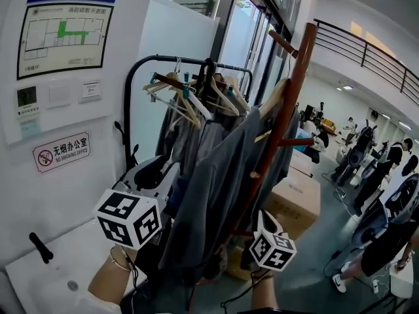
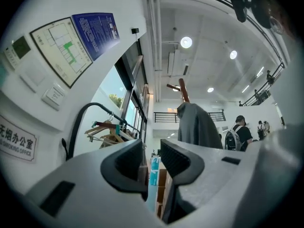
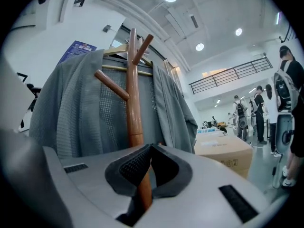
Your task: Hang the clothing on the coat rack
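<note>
A brown wooden coat rack [image 1: 288, 103] stands in the middle, its pegs angled upward. A grey garment [image 1: 222, 175] hangs from it, draped down over the pole. In the right gripper view the same rack pole [image 3: 134, 108] rises just beyond the jaws, with the grey garment [image 3: 71, 108] spread behind it. My left gripper [image 2: 152, 163] is open, low and to the left of the rack, with nothing between its jaws; the grey garment [image 2: 197, 125] hangs farther off. My right gripper [image 3: 149, 151] is shut near the pole, holding nothing. Its marker cube [image 1: 272, 244] shows near the rack's foot.
A black clothes rail [image 1: 134, 90] with wooden hangers [image 1: 190, 100] and dark clothes stands behind the rack, against a white wall with a no-smoking sign [image 1: 62, 152]. A cardboard box [image 1: 294, 201] sits on the floor to the right. People [image 1: 393, 162] stand far right.
</note>
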`<action>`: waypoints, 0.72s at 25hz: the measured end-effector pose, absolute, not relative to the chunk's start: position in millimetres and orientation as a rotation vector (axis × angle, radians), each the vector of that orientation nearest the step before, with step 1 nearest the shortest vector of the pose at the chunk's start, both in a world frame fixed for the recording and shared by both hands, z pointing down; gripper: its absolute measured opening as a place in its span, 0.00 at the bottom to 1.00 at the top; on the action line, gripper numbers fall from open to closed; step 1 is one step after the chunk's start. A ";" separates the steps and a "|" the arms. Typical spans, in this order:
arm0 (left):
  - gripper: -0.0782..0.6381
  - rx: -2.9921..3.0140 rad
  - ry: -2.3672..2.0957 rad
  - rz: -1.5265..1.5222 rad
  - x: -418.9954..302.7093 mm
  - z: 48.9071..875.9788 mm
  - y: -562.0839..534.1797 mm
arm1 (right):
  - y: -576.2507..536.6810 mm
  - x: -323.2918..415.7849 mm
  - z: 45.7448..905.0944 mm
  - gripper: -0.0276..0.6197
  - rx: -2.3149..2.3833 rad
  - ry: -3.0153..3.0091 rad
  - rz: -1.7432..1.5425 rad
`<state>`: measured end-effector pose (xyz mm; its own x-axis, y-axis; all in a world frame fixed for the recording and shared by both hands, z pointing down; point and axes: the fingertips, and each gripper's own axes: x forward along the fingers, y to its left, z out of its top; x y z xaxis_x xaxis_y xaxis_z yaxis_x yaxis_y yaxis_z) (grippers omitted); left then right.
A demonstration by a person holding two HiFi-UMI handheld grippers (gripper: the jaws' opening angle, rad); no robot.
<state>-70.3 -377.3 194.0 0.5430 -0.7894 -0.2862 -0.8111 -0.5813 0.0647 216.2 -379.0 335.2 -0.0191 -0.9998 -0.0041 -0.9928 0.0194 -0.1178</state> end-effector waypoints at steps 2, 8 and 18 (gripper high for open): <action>0.28 -2.714 1.436 0.419 -71.9 213.5 -381.3 | -373.4 217.9 337.8 0.08 -2.149 2.166 -0.127; 0.25 -2.800 1.519 0.353 -74.9 264.0 -380.2 | -355.6 222.3 339.6 0.08 -2.172 2.150 -0.122; 0.20 -2.676 1.753 0.245 -83.1 303.6 -342.1 | -326.5 209.2 345.2 0.08 -2.105 2.259 -0.108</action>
<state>-83.1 -342.1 303.6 0.3921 -0.9155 -0.0906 -0.9053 -0.4015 0.1390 209.2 -326.5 345.2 -0.0710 -0.9974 0.0096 -0.9938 0.0699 -0.0863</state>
